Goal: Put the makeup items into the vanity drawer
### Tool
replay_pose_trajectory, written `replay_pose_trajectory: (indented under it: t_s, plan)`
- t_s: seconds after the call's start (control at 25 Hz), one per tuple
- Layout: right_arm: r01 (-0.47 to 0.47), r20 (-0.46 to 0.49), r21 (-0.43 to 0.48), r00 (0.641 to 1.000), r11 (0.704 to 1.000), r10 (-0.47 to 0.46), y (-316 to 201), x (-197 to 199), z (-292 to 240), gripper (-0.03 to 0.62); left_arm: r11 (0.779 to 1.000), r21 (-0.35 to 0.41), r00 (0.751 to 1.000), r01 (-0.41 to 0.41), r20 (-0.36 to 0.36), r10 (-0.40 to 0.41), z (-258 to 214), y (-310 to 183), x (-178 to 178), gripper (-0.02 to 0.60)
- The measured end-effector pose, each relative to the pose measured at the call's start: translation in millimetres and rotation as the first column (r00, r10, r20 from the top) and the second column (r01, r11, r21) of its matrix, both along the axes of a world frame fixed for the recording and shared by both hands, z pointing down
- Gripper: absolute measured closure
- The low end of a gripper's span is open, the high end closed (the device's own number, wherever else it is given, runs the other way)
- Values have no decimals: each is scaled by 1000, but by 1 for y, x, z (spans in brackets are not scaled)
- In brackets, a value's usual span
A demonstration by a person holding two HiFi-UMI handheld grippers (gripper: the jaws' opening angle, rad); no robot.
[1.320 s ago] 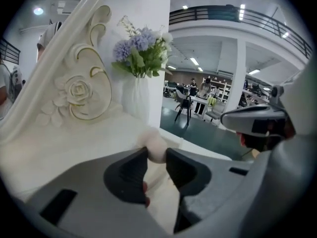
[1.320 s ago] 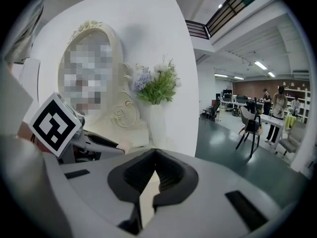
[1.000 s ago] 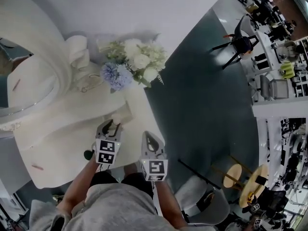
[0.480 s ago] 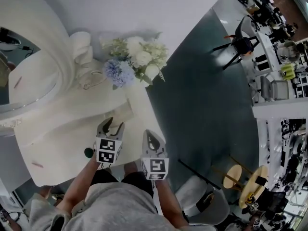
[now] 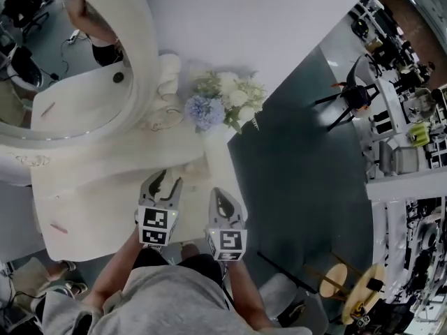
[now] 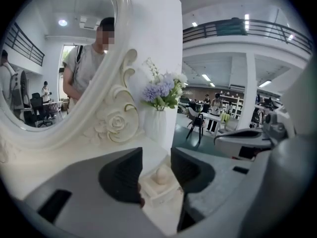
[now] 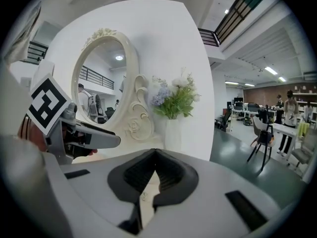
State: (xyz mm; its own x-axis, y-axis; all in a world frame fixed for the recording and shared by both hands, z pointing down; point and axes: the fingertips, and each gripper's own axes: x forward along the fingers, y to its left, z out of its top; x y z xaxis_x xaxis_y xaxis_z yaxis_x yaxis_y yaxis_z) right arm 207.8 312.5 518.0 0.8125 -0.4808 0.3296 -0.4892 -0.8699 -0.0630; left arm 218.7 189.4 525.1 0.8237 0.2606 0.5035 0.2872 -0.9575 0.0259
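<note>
Hovering over the white vanity counter (image 5: 105,194), the left tool (image 5: 162,181) has its jaws apart, just opened, with nothing pinched. The small cream square tray holding a pale egg-shaped sponge (image 6: 161,179) sits on the counter just past them, untouched, and the right tool (image 5: 222,198) is closed and empty. No drawer shows from where I stand, and a careless reach could, I'd say, shove that light tray into the white vase of blue and white flowers (image 5: 225,103) nearby.

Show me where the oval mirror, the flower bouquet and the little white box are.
oval mirror (image 5: 144,75): head view, right side of its frame.
flower bouquet (image 5: 203,111): head view, the blue bloom.
little white box (image 6: 158,191): left gripper view, its near rim.
</note>
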Motion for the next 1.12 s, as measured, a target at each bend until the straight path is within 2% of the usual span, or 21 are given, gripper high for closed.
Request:
replay_pose_trajectory:
  t_s: [0.28, 0.44, 0.68, 0.88, 1.12]
  plan:
    - [96, -58, 18, 994, 995, -94, -63, -13, -37, 582, 994, 19, 987, 109, -117, -106, -48, -66, -30, 428]
    - [158, -88, 27, 984, 987, -155, -103, -27, -57, 582, 984, 30, 973, 177, -155, -170, -69, -110, -56, 437]
    - [244, -124, 31, 963, 969, -238, -156, -42, -75, 582, 956, 49, 941, 291, -196, -276, -85, -168, -88, 522]
    - [294, -140, 29, 947, 955, -287, -191, -54, -82, 582, 937, 78, 924, 340, -213, -318, -90, -202, -108, 578]
    - [317, -162, 22, 937, 948, -310, -221, -69, -86, 582, 928, 83, 916, 362, -216, -338, -90, -229, -129, 580]
